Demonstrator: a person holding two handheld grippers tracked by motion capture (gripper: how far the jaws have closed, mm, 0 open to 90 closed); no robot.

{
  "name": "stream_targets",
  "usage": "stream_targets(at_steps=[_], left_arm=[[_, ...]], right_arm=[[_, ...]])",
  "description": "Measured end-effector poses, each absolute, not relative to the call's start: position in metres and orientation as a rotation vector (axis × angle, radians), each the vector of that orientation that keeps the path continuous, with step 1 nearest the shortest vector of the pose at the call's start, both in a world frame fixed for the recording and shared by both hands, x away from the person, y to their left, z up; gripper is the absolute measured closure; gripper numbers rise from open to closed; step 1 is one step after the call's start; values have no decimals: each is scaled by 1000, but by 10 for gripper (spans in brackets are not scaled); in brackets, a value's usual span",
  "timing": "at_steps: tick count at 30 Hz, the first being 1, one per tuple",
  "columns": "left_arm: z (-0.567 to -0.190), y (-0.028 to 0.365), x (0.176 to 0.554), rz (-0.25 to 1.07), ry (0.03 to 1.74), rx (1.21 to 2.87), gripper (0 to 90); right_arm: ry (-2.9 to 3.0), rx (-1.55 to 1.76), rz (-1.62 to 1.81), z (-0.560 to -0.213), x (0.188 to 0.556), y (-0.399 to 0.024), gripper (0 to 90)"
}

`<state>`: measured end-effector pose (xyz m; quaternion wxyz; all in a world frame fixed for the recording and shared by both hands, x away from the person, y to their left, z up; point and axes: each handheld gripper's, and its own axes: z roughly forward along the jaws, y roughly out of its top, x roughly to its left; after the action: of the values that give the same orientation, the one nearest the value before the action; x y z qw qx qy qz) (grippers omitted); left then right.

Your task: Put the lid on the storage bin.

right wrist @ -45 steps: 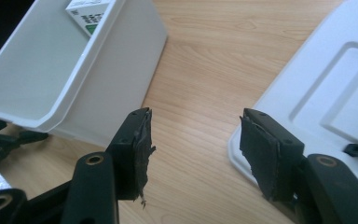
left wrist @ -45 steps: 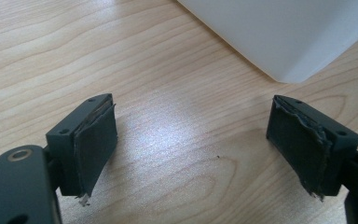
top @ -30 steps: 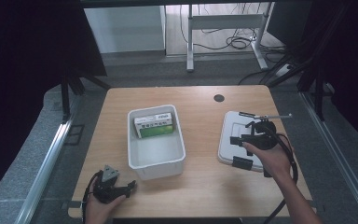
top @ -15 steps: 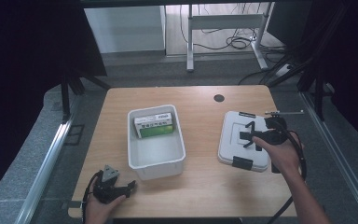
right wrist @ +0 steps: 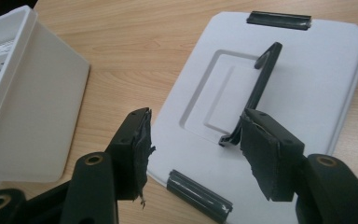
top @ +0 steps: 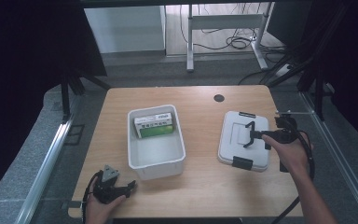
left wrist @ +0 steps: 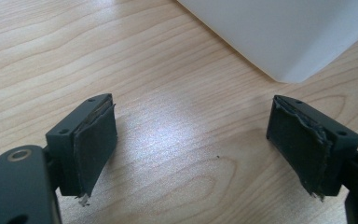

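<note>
Right gripper (top: pixel 250 134) hovers over the lid (top: pixel 243 141) near the tabletop's right edge, jaws apart, nothing held; left gripper (left wrist: pixel 193 154) rests at the front-left corner, jaws apart, beside the bin (top: pixel 156 157)

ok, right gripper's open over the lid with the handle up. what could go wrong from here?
1. The right gripper hangs open above the flat white plastic lid, with the thin black flip-up handle off-centre near one jaw; closing now could miss it or clip it aslant.
2. Gripped by that handle, the lid may swing.
3. The white open plastic bin holding a green-and-white box sits nearby; a tilted lid could catch its rim.
</note>
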<state>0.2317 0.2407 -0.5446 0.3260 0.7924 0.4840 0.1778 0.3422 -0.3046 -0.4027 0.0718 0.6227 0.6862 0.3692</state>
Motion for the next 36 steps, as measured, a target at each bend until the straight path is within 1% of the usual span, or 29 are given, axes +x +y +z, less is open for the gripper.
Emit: stream_targets(at_steps=[18, 36], left_arm=[[-545, 241, 232, 466, 1269, 2077, 159], [-545, 241, 232, 466, 1268, 2077, 159]], right_arm=[[2028, 1973, 1053, -420, 344, -321, 430], [2067, 1984, 1010, -429, 350, -313, 430]])
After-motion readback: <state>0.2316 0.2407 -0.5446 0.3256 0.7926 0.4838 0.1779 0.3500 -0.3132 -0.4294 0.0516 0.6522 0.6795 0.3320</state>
